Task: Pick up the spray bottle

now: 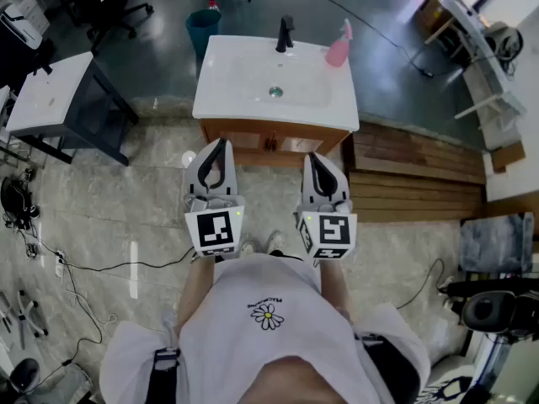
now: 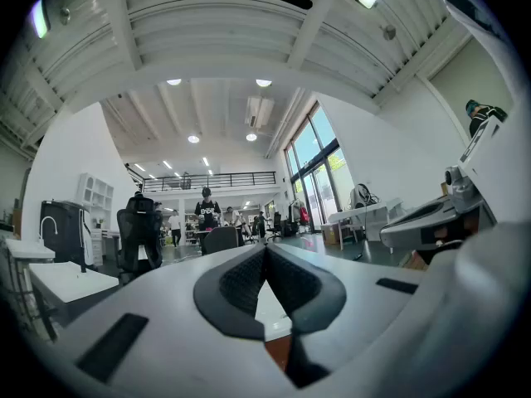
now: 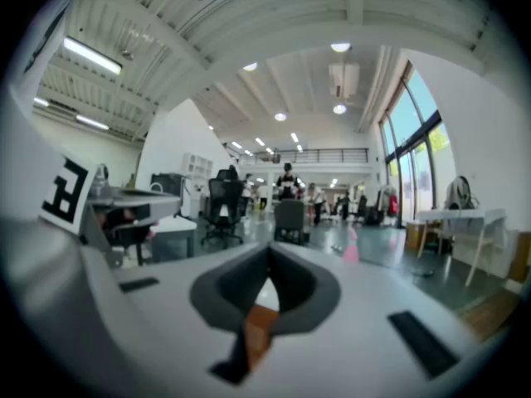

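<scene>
The pink spray bottle (image 1: 338,49) stands upright on the back right corner of a white sink vanity (image 1: 227,99), to the right of the black faucet (image 1: 285,34). In the right gripper view the spray bottle (image 3: 352,249) is a small pink shape far ahead. Both grippers are held level in front of the person's chest, short of the vanity's wooden front. My left gripper (image 1: 221,145) (image 2: 265,251) is shut with nothing in it. My right gripper (image 1: 312,157) (image 3: 270,257) also has its jaws together and holds nothing. The bottle lies ahead and to the right of both.
A teal bin (image 1: 202,25) stands behind the vanity on the left. A white table (image 1: 50,91) is at the left, stacked wooden boards (image 1: 413,171) at the right. Cables (image 1: 93,268) run over the floor at the left. Office chairs and people stand far off.
</scene>
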